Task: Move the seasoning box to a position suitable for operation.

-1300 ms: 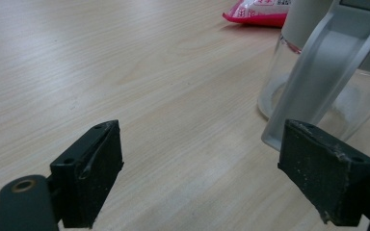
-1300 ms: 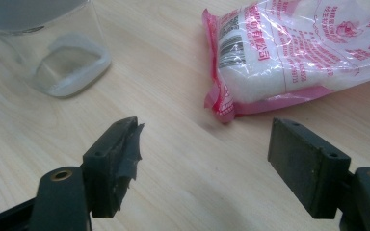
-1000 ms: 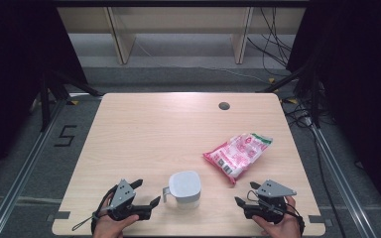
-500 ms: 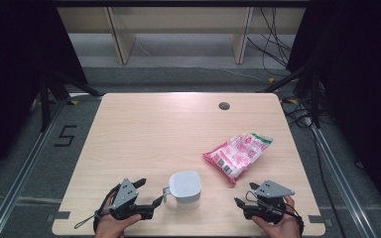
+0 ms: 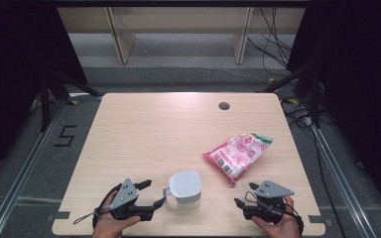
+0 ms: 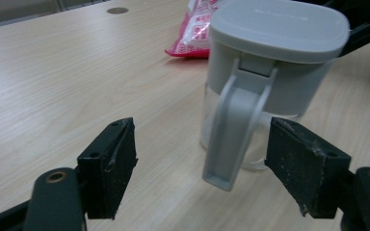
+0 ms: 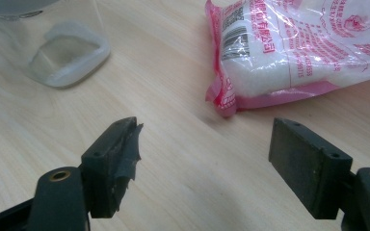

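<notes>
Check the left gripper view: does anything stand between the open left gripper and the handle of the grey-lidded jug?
Nothing visible does. The left gripper is open, its jaws set either side of the jug's handle, which hangs in the gap and touches neither. Bare table lies beneath. The pink bag lies beyond the jug, out of the way.

Left hand-held gripper (image 5: 151, 194) and right hand-held gripper (image 5: 243, 195), jaws wide apart, low at the near edge.

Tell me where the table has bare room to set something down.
Bare: the whole far half of the table, from the jug out to the hole, and the left side beyond the left gripper. Crowded: the near edge, where the jug sits between the left gripper's open jaws, and the right side, with the pink bag just ahead of the right gripper.
</notes>
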{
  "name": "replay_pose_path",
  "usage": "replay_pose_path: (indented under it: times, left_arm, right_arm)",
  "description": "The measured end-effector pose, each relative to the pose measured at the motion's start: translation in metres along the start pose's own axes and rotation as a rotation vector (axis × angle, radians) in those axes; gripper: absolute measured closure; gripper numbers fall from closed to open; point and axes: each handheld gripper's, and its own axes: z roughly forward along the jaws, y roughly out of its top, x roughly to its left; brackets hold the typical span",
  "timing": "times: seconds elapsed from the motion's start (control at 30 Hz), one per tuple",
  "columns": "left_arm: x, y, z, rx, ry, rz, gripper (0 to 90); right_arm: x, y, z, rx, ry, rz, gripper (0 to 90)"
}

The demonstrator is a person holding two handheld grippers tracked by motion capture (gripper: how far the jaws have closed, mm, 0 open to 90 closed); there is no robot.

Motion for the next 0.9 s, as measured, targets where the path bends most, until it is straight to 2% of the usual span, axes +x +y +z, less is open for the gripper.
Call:
replay_pose_path:
  times: [0.07, 0.1, 0.13, 0.2, 0.27, 0.3, 0.33, 0.37, 0.47, 0.53, 0.6, 0.63, 0.67, 0.73, 0.83, 0.9]
  left_arm:
    - [-0.004, 0.001, 0.003, -0.003, -0.024, 0.007, 25.9]
    - [-0.005, 0.002, 0.003, 0.011, -0.027, 0.013, 26.2]
    - [-0.006, 0.002, 0.005, 0.008, -0.033, 0.018, 26.6]
    - [-0.007, 0.003, 0.008, -0.003, -0.064, -0.004, 28.3]
    - [-0.007, 0.004, 0.009, -0.004, -0.06, 0.009, 32.0]
    - [-0.007, 0.005, 0.01, -0.009, -0.067, 0.016, 33.5]
    - [-0.007, 0.006, 0.01, -0.016, -0.057, 0.013, 36.0]
    - [-0.006, 0.006, 0.011, -0.02, -0.061, 0.012, 40.0]
    - [-0.006, 0.007, 0.014, -0.041, -0.09, 0.013, 47.1]
    - [-0.006, 0.008, 0.014, -0.034, -0.083, 0.018, 51.0]
    - [-0.007, 0.008, 0.017, -0.058, -0.101, 0.004, 54.6]
    - [-0.006, 0.008, 0.018, -0.057, -0.104, 0.01, 56.7]
    - [-0.007, 0.008, 0.019, -0.061, -0.108, 0.006, 57.9]
    - [-0.008, 0.009, 0.018, -0.051, -0.101, 0.021, 58.5]
    - [-0.01, 0.009, 0.019, -0.059, -0.12, 0.015, 61.0]
    - [-0.012, 0.009, 0.02, -0.063, -0.114, 0.018, 63.6]
  right_arm:
    - [0.0, 0.0, -0.001, 0.008, -0.002, -0.004, 26.9]
    - [-0.001, 0.0, -0.001, 0.007, 0.004, -0.016, 26.9]
    - [0.0, 0.0, 0.0, 0.005, -0.001, 0.001, 26.9]
    - [0.0, 0.0, 0.0, 0.009, 0.011, 0.0, 26.9]
    - [-0.002, 0.0, 0.001, 0.004, 0.012, -0.019, 26.9]
    - [0.0, 0.0, -0.001, 0.015, 0.001, 0.001, 26.9]
    - [0.001, 0.0, -0.001, 0.02, 0.0, 0.012, 26.9]
    - [-0.002, 0.001, 0.001, 0.01, 0.011, -0.027, 26.9]
    - [-0.002, 0.001, 0.001, 0.01, 0.013, -0.034, 26.9]
    - [-0.002, 0.001, 0.001, 0.009, 0.015, -0.031, 26.9]
    - [-0.002, 0.001, 0.001, 0.004, 0.0, -0.036, 26.9]
    - [-0.002, 0.001, 0.001, 0.012, 0.011, -0.037, 26.9]
    - [-0.002, 0.001, 0.001, 0.014, 0.016, -0.039, 27.0]
    - [-0.001, 0.001, 0.001, 0.013, 0.013, -0.035, 27.0]
    - [-0.002, 0.001, 0.002, 0.02, 0.027, -0.041, 27.0]
    - [-0.002, 0.001, 0.002, 0.025, 0.023, -0.043, 27.1]
